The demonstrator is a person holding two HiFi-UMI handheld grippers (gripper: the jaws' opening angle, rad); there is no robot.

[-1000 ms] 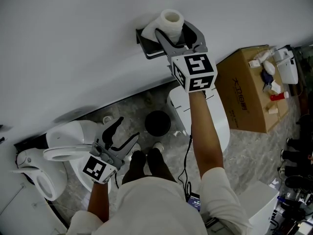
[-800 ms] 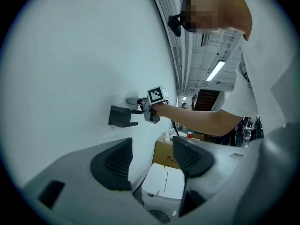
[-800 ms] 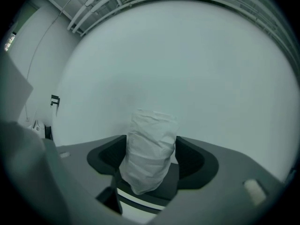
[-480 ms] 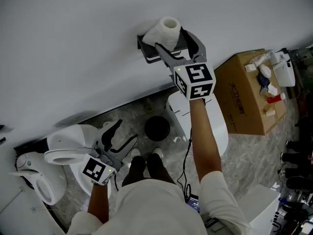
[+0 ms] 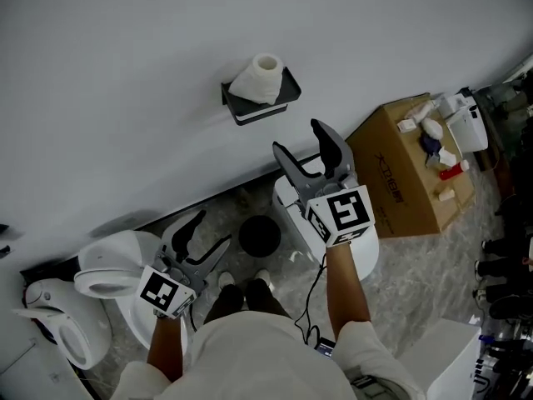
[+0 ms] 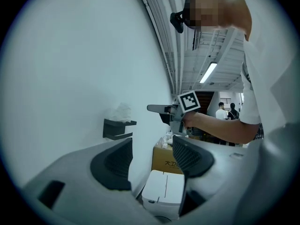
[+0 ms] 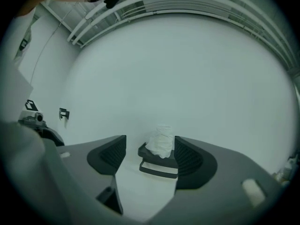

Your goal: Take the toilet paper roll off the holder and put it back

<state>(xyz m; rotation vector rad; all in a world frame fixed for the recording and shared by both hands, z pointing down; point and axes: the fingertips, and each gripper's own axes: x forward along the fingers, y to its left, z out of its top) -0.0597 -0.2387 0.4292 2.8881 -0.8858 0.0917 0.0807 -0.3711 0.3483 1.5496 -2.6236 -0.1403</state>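
Right gripper (image 5: 302,147): jaws spread, closing, nothing between them. Toilet paper roll (image 5: 260,77) straight ahead, well apart, upright, core vertical, on the wall holder (image 5: 265,109). Left gripper (image 5: 208,230): spread, empty, farther off.

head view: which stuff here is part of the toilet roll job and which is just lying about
Job: toilet paper roll upright on the wall holder; right gripper, jaws closing with nothing between them, held clear of the roll.
Lying about: toilet; cardboard box with bottles on top; round black bin; left gripper, open, empty, down low.
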